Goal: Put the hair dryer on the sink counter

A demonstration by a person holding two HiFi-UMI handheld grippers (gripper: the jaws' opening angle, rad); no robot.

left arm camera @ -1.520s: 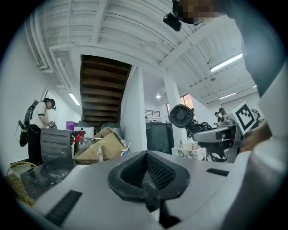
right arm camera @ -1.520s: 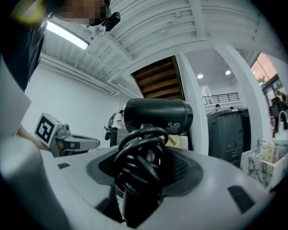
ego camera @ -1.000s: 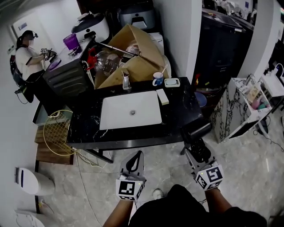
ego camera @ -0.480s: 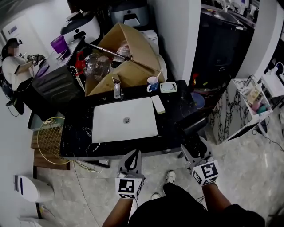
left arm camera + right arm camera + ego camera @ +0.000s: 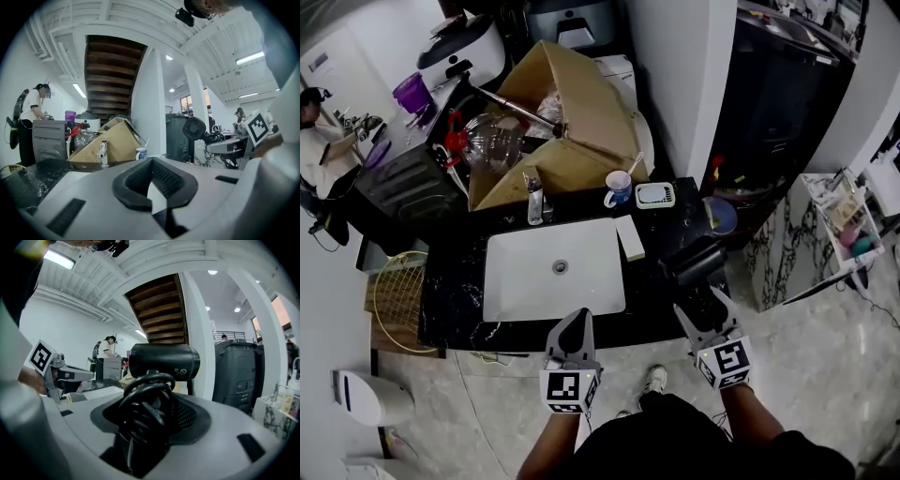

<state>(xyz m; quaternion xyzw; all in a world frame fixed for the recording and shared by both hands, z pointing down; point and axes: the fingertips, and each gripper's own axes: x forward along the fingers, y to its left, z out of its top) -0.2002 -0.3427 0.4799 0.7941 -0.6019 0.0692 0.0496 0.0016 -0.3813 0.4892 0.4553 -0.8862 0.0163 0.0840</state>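
Two jaws of right gripper (image 5: 699, 302) pinching black cylindrical hair dryer (image 5: 694, 261); left gripper (image 5: 574, 321) jaws pressed together.

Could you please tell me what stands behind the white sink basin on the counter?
A metal faucet, a blue-and-white mug and a white dish. Behind them leans an open cardboard box; its flaps cover whatever lies beneath.

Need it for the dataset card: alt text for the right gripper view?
The right gripper holds a black hair dryer by its handle, cord coiled round it, barrel crosswise above. Behind: a white pillar, the underside of a staircase; the left gripper with its marker cube at the left.
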